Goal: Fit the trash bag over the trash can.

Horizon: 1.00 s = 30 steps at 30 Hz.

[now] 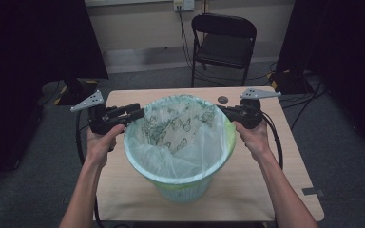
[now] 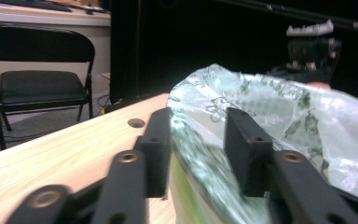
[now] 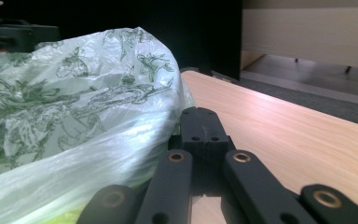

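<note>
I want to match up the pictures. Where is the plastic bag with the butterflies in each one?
High view: the plastic bag sits mid-picture, lining the bin on the table.
Left gripper view: the bag is at the right, its edge running between the two black jaws.
Right gripper view: the bag covers the left half.
Shared landmark: the wooden table.

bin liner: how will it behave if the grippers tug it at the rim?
Probably floppy: the bin liner is thin, crinkled film that bunches over the bin rim. It looks glossy, so it may slip from a light pinch. The left gripper straddles the edge, jaws apart; a hard pull might stretch or tear the film.
</note>
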Each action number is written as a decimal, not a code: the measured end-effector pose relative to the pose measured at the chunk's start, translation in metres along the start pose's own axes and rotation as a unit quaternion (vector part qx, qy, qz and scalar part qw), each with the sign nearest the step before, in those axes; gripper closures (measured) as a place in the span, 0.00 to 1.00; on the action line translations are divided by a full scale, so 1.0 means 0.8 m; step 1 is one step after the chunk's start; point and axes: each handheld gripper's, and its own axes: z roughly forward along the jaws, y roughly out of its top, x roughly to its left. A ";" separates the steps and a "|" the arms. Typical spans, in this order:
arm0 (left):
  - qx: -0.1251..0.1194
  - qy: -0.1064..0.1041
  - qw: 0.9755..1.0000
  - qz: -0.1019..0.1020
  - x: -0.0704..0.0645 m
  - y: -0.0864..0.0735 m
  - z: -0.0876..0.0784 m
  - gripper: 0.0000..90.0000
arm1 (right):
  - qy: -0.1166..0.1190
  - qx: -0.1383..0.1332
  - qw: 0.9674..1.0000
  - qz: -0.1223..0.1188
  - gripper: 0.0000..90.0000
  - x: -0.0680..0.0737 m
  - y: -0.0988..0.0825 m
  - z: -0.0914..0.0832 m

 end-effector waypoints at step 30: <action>-0.024 0.025 0.999 -0.010 -0.010 -0.016 -0.051 0.70 | -0.004 -0.011 1.000 -0.011 0.74 0.045 0.017 -0.030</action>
